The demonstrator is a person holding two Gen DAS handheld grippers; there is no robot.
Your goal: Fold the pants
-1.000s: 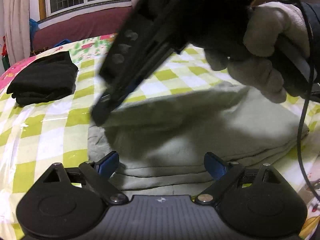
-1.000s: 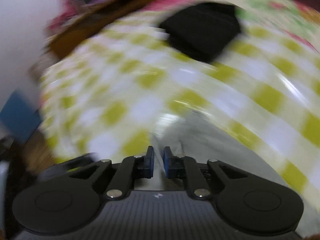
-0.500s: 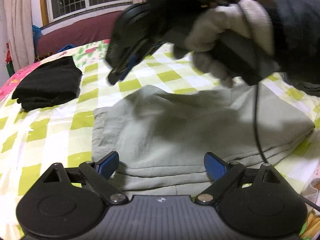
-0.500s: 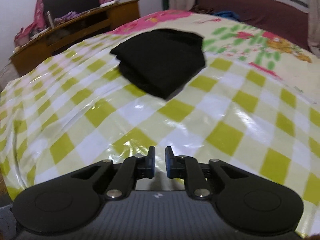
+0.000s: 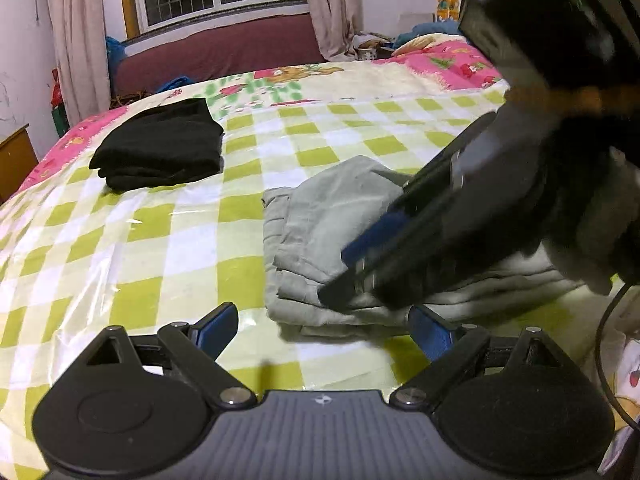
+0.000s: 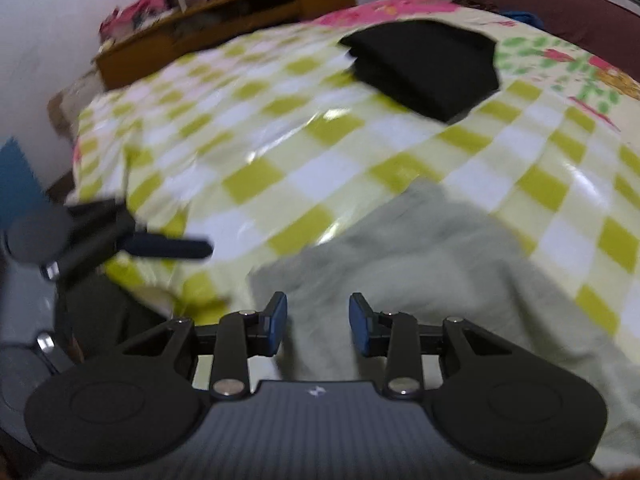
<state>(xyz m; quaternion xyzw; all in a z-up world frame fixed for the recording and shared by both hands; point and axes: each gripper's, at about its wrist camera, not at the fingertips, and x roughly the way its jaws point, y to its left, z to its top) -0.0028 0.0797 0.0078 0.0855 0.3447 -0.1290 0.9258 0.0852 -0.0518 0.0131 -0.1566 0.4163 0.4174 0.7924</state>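
Gripper jaws tell the change. In the left wrist view the left gripper (image 5: 320, 330) stands spread wide with nothing between its pads, just near of the grey-green pants (image 5: 340, 216), which lie folded in a layered stack on the bed (image 5: 160, 240). A second ago the right gripper (image 6: 318, 322) was pressed together; its jaws have just been opening, and they are now parted over the pants with no cloth between them. It has also swung down from above the checkered cover onto the stack, though blur hides any contact. Likely a fresh grasp or a smoothing press follows. Farther off lies a folded black garment (image 5: 158, 146).
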